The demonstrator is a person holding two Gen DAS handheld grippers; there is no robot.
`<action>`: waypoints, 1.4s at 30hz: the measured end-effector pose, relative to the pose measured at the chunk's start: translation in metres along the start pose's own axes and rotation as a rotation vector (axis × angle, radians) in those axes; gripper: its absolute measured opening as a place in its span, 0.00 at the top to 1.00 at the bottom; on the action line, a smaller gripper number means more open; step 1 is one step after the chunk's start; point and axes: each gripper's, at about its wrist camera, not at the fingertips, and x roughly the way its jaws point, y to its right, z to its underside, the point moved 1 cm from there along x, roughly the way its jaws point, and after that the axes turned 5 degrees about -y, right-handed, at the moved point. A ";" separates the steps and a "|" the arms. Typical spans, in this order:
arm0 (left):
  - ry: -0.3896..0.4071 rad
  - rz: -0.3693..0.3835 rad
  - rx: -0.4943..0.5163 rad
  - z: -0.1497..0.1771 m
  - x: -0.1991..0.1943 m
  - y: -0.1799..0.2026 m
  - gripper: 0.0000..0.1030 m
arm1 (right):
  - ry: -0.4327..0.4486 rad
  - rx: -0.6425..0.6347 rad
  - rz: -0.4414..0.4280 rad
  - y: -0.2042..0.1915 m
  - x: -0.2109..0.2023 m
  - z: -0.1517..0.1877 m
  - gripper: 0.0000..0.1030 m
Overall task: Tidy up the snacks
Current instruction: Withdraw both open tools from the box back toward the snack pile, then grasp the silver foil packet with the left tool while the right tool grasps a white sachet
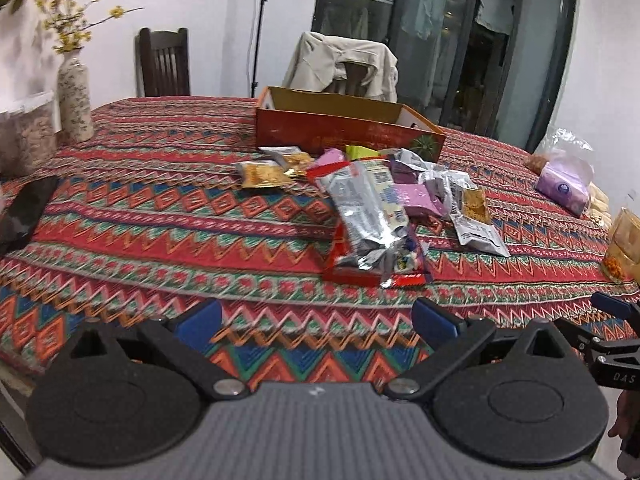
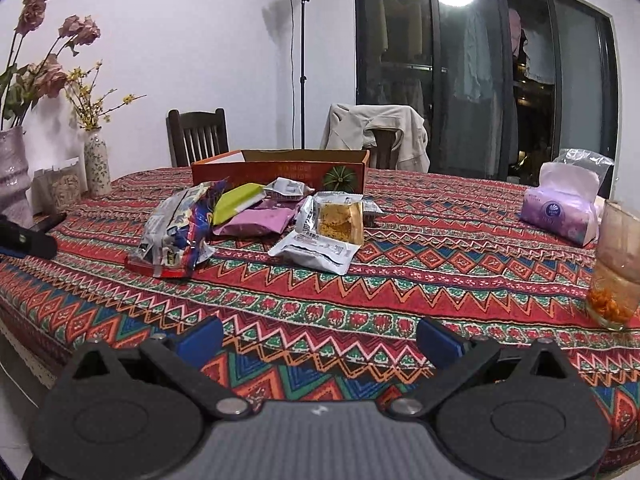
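Observation:
A pile of snack packets (image 1: pixel 376 204) lies mid-table on the patterned cloth, also in the right wrist view (image 2: pixel 256 220): a large silver and red bag (image 1: pixel 364 220), purple packets (image 1: pixel 416 196), a green packet (image 2: pixel 236 204), small clear packets of yellow cakes (image 1: pixel 264 174). An open orange cardboard box (image 1: pixel 348 128) stands just behind the pile, also in the right wrist view (image 2: pixel 280 170). My left gripper (image 1: pixel 318 320) is open and empty, near the front edge, short of the pile. My right gripper (image 2: pixel 320 338) is open and empty, to the right of it.
A purple tissue pack (image 2: pixel 560 212) and a glass with orange bits (image 2: pixel 616 272) stand at the right. Two vases (image 2: pixel 96 164) and a clear container (image 2: pixel 60 188) stand at the left, with a dark phone (image 1: pixel 28 208). Chairs (image 2: pixel 198 134) stand behind the table.

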 end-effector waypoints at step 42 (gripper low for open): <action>-0.065 0.030 -0.024 -0.051 0.078 -0.040 0.44 | -0.205 -0.142 -0.216 0.007 0.179 -0.099 0.35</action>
